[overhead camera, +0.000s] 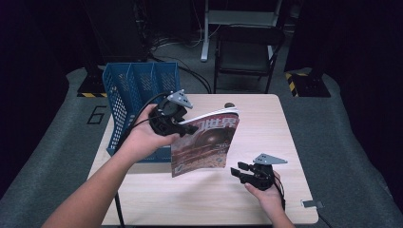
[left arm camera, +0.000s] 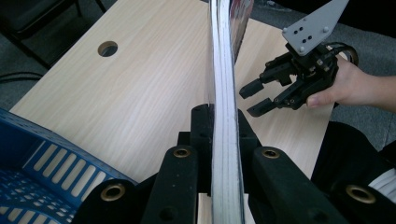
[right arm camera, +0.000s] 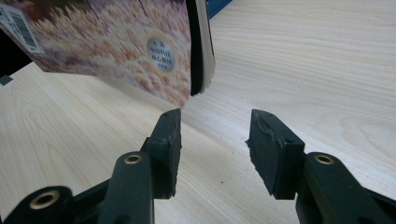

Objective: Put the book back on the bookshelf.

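Note:
A magazine (overhead camera: 204, 142) with a reddish-brown cover hangs upright above the table, held by its upper left edge. My left gripper (overhead camera: 183, 128) is shut on it; in the left gripper view the page edges (left arm camera: 224, 93) run up between the two jaws. My right gripper (overhead camera: 240, 170) stands open near the table's front right, just right of the magazine's lower corner, with nothing between its fingers. In the right gripper view that lower corner (right arm camera: 177, 70) hangs just beyond the open jaws. The right gripper (left arm camera: 254, 98) also appears in the left gripper view, open.
A blue slotted file rack (overhead camera: 138, 90) stands at the table's (overhead camera: 266, 204) back left, right behind my left hand. A round cable hole (left arm camera: 108, 48) lies in the tabletop. A dark chair (overhead camera: 247, 52) stands beyond the far edge.

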A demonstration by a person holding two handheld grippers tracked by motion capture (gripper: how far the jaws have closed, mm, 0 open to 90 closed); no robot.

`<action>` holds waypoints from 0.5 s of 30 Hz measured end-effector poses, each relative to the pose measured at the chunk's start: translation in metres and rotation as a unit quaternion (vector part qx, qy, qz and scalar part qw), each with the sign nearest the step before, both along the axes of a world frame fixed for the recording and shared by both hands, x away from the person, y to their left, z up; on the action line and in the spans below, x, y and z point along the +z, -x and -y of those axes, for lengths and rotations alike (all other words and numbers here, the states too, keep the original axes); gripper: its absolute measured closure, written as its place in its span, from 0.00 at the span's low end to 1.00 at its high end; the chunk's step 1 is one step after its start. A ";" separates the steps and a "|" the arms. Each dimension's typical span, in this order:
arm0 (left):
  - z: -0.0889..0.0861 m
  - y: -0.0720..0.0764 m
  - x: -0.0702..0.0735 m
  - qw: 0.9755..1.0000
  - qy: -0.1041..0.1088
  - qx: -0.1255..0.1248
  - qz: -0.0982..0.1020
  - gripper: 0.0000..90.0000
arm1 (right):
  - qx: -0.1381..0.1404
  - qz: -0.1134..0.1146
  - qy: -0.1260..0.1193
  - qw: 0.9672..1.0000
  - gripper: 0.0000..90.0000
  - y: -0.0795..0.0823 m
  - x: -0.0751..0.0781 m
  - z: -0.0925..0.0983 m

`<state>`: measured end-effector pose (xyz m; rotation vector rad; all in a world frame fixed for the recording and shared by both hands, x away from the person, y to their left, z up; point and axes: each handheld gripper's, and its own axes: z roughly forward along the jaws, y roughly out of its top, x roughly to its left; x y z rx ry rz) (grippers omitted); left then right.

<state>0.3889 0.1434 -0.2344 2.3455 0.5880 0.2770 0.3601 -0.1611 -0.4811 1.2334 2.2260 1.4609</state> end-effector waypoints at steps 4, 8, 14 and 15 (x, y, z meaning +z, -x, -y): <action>-0.001 0.000 0.009 1.000 -0.002 0.000 0.003 0.93 | 0.001 0.000 -0.001 1.000 0.60 0.000 -0.001 -0.001; -0.001 0.001 0.019 1.000 -0.006 0.002 0.008 0.93 | 0.004 -0.003 -0.001 1.000 0.60 0.000 0.000 -0.001; -0.003 0.001 0.033 1.000 0.001 0.006 0.007 0.93 | 0.003 -0.001 -0.002 1.000 0.60 0.000 0.000 0.000; -0.004 0.001 0.035 1.000 0.001 0.006 0.011 0.93 | 0.004 -0.002 0.000 1.000 0.60 0.000 0.000 0.000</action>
